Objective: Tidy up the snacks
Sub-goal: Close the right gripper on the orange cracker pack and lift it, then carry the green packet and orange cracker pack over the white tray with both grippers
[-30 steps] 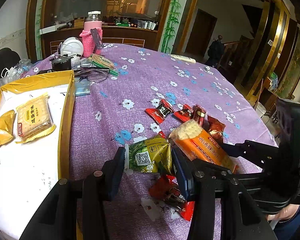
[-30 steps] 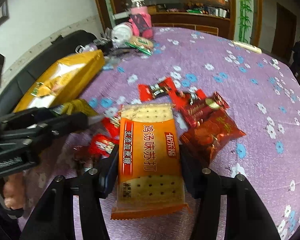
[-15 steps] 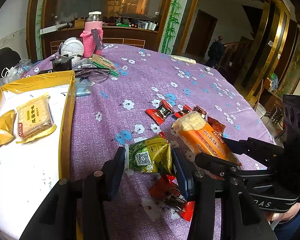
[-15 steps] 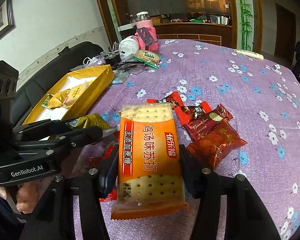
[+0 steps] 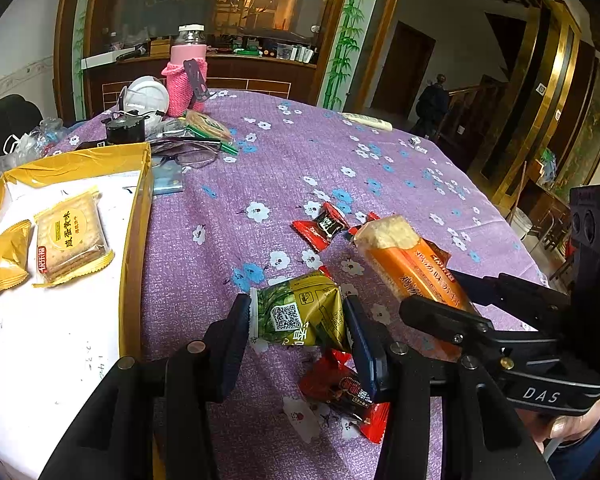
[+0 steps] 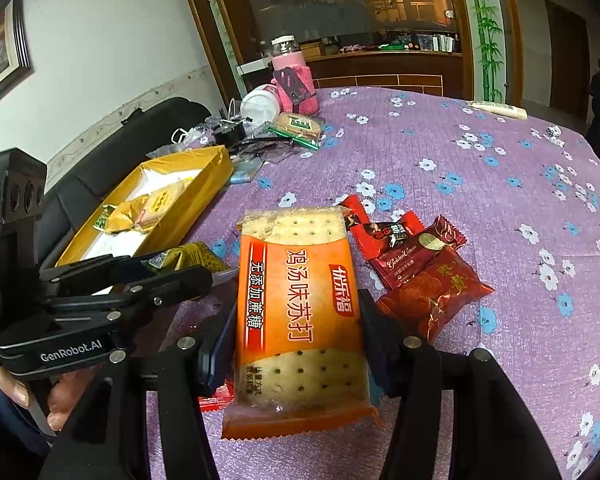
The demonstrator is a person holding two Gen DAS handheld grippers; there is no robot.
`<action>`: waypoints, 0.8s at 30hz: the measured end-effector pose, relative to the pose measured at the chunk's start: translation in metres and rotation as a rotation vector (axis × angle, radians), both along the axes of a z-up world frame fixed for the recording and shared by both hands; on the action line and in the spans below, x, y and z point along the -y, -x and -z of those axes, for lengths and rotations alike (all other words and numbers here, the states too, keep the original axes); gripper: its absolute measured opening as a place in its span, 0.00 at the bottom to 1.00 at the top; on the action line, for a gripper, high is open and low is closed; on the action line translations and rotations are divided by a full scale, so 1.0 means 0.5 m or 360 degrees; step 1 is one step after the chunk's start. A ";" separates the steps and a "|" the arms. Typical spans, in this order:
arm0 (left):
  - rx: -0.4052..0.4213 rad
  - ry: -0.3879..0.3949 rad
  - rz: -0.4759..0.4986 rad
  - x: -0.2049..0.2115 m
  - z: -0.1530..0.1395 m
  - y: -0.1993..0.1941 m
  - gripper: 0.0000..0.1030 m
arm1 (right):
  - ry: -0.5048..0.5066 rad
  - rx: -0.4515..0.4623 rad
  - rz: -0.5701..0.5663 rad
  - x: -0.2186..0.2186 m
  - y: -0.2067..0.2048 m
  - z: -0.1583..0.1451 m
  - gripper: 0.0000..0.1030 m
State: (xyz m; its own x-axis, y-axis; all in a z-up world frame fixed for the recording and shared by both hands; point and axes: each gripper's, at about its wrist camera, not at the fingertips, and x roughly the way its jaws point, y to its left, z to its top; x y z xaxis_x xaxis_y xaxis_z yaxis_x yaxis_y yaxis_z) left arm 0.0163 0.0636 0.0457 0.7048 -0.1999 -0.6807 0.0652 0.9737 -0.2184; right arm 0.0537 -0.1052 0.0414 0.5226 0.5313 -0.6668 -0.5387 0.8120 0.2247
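My left gripper point(image 5: 296, 316) is shut on a small green-gold snack packet point(image 5: 300, 314), held just above the purple flowered tablecloth. My right gripper point(image 6: 298, 320) is shut on an orange cracker pack point(image 6: 300, 304), lifted off the table; the same cracker pack point(image 5: 412, 264) shows tilted at the right of the left wrist view. The yellow box point(image 5: 138, 216) lies to the left with a cracker pack point(image 5: 70, 242) and a yellow packet point(image 5: 4, 260) inside. Red snack packets point(image 6: 416, 268) lie on the cloth right of the orange pack, and another red packet point(image 5: 344, 396) lies under my left gripper.
At the table's far side stand a pink-sleeved bottle point(image 5: 188, 76), a white lidded cup point(image 5: 146, 94), a black object point(image 5: 125, 130), glasses point(image 5: 192, 154) and a green biscuit pack point(image 5: 210, 126). A black sofa point(image 6: 112, 160) runs behind the box. A person point(image 5: 432, 100) stands far off.
My right gripper has raised and tilted the orange cracker pack, so more of the box and room shows in its view. My left gripper and its green packet have stayed put.
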 end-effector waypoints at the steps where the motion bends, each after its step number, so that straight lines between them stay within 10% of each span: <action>1: 0.0000 -0.0003 -0.0001 0.000 0.000 -0.001 0.48 | -0.0005 -0.0002 0.0002 0.001 0.000 0.000 0.53; 24: 0.0073 0.0022 -0.0052 -0.014 -0.019 0.016 0.48 | -0.0080 -0.0059 0.0033 0.006 -0.010 -0.003 0.53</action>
